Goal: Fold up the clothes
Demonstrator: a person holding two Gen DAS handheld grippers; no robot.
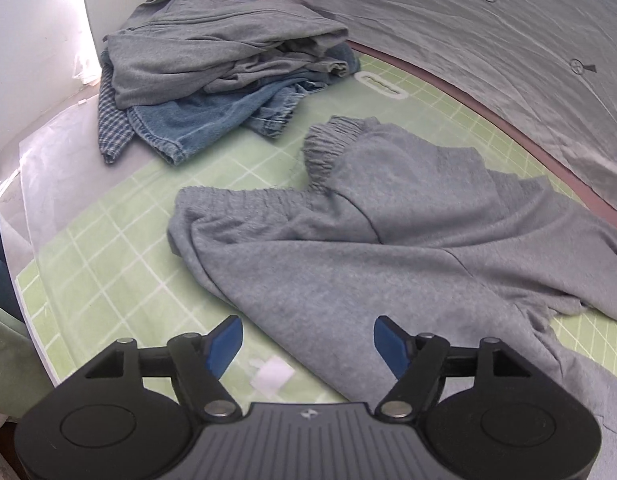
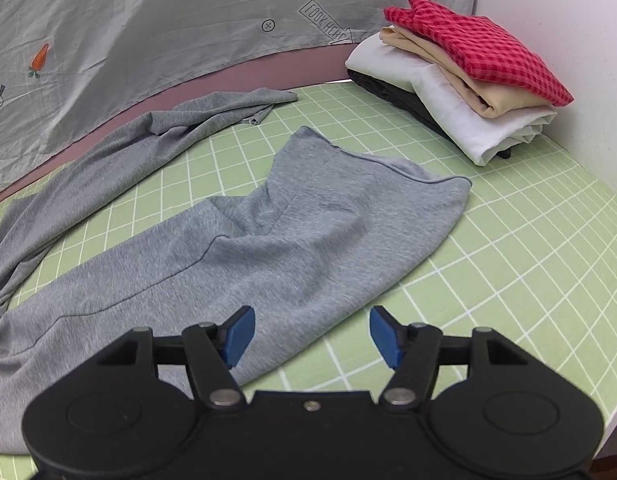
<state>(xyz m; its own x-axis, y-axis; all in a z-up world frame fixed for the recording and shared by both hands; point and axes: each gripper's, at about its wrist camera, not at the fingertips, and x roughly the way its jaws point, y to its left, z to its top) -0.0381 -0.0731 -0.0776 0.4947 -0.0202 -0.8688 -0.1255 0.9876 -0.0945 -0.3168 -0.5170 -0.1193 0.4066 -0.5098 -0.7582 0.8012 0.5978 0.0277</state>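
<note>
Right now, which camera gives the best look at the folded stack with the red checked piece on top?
The right wrist view: the folded stack sits in full sight at the mat's far right corner, red checked piece on top. The left wrist view shows none of it, only an unfolded pile.

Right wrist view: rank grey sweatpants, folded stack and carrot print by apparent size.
1. grey sweatpants, though nearness to the camera inflates them
2. folded stack
3. carrot print, smallest
</note>
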